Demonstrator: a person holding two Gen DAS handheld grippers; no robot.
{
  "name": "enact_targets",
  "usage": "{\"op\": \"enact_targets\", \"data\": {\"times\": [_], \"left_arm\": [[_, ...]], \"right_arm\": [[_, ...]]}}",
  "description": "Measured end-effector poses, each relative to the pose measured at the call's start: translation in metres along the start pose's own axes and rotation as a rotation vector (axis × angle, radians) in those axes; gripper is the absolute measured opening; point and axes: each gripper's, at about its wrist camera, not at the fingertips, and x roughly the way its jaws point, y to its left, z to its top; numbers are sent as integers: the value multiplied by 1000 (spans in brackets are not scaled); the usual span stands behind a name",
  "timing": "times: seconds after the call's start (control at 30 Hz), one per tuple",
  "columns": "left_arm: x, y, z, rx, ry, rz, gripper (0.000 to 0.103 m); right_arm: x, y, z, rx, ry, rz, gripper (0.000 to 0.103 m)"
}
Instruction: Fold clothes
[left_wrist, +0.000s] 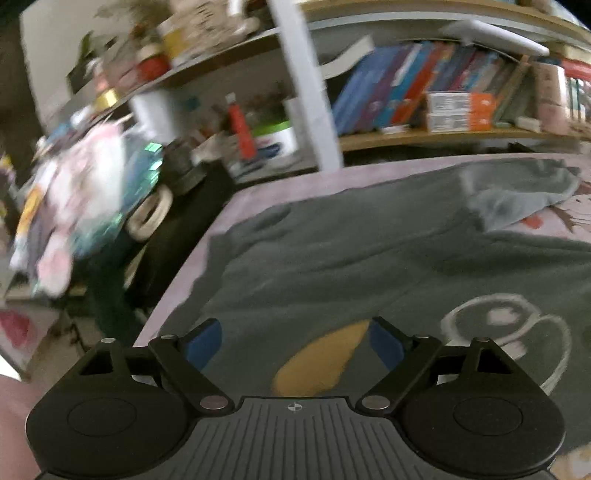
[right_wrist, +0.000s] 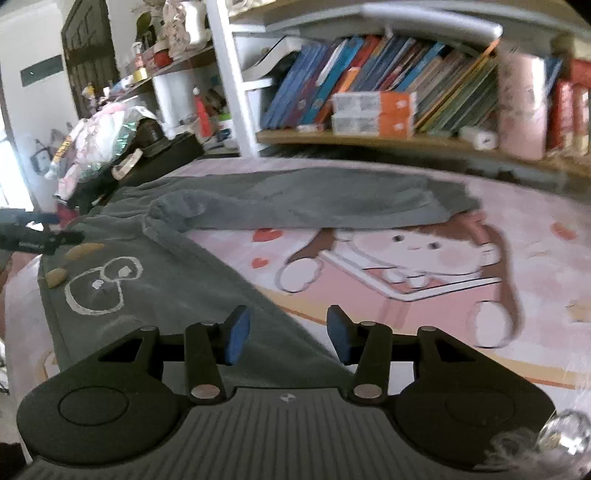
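Note:
A dark grey sweatshirt (left_wrist: 369, 251) lies spread on a pink bed cover (right_wrist: 406, 251) printed with a cartoon figure. It bears a yellow patch (left_wrist: 321, 362) and a white outline drawing (left_wrist: 506, 325). One sleeve (right_wrist: 295, 206) lies folded across the far side. My left gripper (left_wrist: 295, 343) hovers open over the yellow patch with nothing between its blue pads. In the right wrist view, the left gripper (right_wrist: 64, 227) shows at the left edge. My right gripper (right_wrist: 288, 334) stands open above the sweatshirt's (right_wrist: 166, 266) near right edge, and its pads press on nothing.
A wooden shelf of books (right_wrist: 369, 85) runs behind the bed, with a white post (left_wrist: 306, 85) at its left end. A heap of bags and clutter (left_wrist: 85, 192) stands past the bed's left edge. The pink cover lies bare to the right of the sweatshirt.

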Motion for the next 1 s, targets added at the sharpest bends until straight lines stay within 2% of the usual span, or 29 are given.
{"op": "enact_targets", "data": {"times": [0.13,0.27,0.4,0.43,0.5,0.57,0.7,0.8,0.83,0.87,0.9,0.97,1.0], "left_arm": [[6,23,-11,-74,-7,24,89],[8,34,-19,-110,-21,31,89],[5,42,-23,-119,-41,58,89],[4,46,-24,-128,-45,73,89],[2,57,-25,-165,-49,94,89],[1,70,-28,-213,-42,96,89],[0,90,-38,-318,-9,82,88],[4,104,-47,-435,18,13,86],[7,108,-50,-477,28,-5,77],[11,112,-53,-517,38,-22,55],[15,115,-56,-561,46,-44,42],[18,122,-61,-641,30,-101,26],[21,125,-62,-675,31,-131,22]], "right_arm": [[-28,-10,-5,-22,44,-103,45],[-37,-9,-20,-62,134,-156,43],[-35,-8,-27,-64,174,-153,24],[-35,-7,-26,-75,172,-159,22],[-33,-9,-21,-106,153,-236,16],[-27,-14,-19,-104,159,-300,16],[-30,-15,-16,-112,181,-286,19],[-31,-16,-19,-106,184,-286,21],[-32,-16,-19,-103,183,-287,21],[-32,-16,-19,-102,183,-289,21],[-32,-14,-18,-103,184,-291,21],[-33,-12,-18,-108,188,-293,22],[-33,-11,-18,-113,190,-293,22]]}}
